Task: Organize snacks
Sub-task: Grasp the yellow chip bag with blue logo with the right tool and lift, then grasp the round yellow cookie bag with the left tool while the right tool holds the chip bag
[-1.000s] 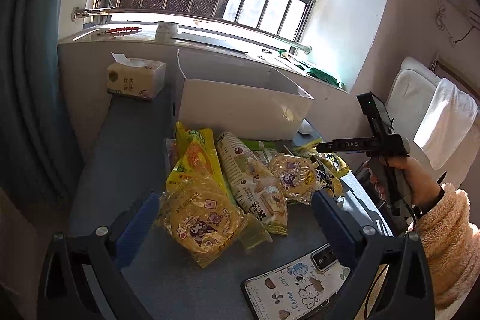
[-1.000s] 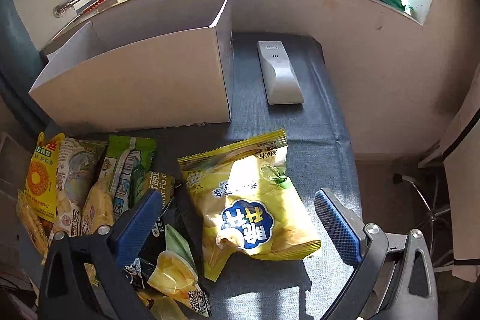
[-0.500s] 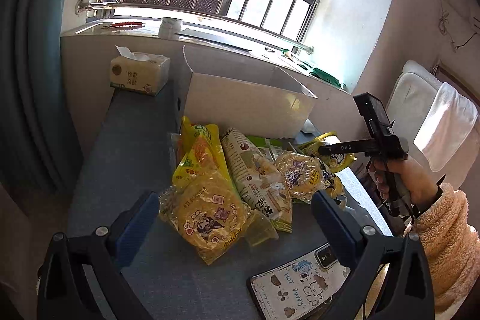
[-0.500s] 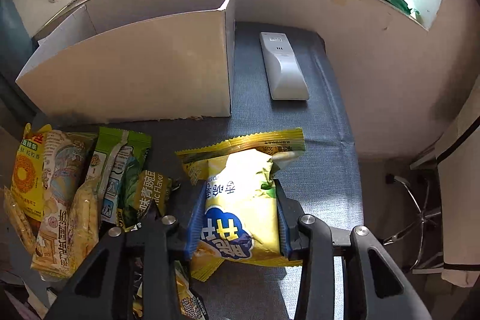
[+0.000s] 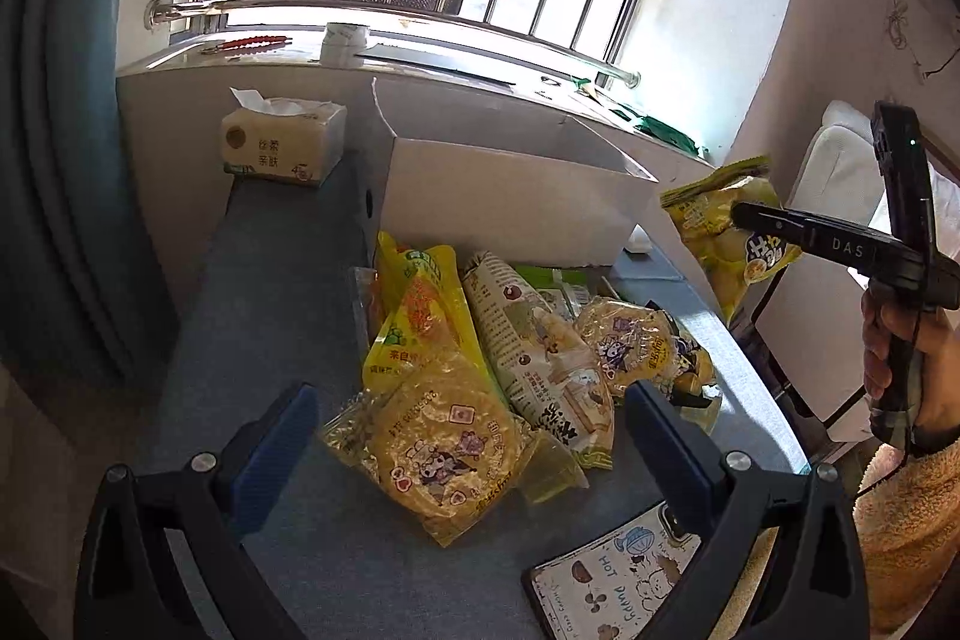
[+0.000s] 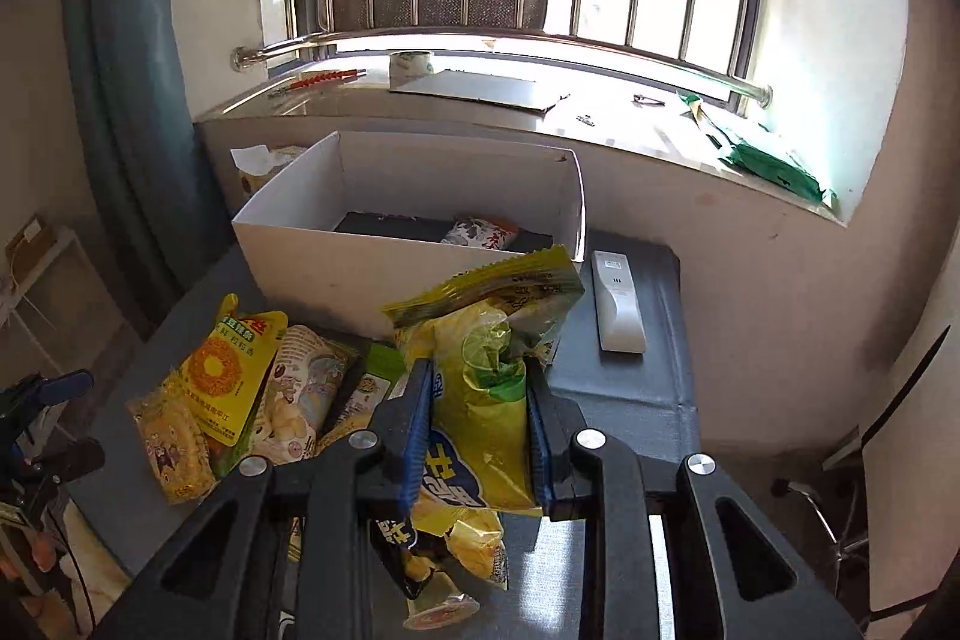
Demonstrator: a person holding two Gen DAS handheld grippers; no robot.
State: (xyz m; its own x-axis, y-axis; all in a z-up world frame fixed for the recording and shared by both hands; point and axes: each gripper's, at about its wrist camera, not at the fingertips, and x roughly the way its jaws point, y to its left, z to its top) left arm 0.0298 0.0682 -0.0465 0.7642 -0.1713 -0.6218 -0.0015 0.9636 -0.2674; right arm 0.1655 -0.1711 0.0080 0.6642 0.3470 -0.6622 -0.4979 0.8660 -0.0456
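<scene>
My right gripper (image 6: 479, 388) is shut on a yellow chip bag (image 6: 480, 340) and holds it in the air, in front of the white cardboard box (image 6: 360, 274). The bag also shows in the left wrist view (image 5: 720, 226), lifted right of the box (image 5: 510, 208). One snack packet (image 6: 480, 231) lies inside the box. My left gripper (image 5: 468, 436) is open and empty, low over a pile of snack packets (image 5: 474, 340) on the grey table (image 5: 270, 292). The nearest is a round yellow cracker pack (image 5: 444, 442).
A tissue pack (image 5: 282, 148) stands at the back left. A white remote (image 6: 617, 301) lies right of the box. A phone in a cartoon case (image 5: 618, 574) lies at the table's near edge. A window sill (image 6: 540, 100) runs behind the box.
My right gripper closed on the yellow chip bag and has lifted it off the table toward the box. My left gripper stayed open and nearly still.
</scene>
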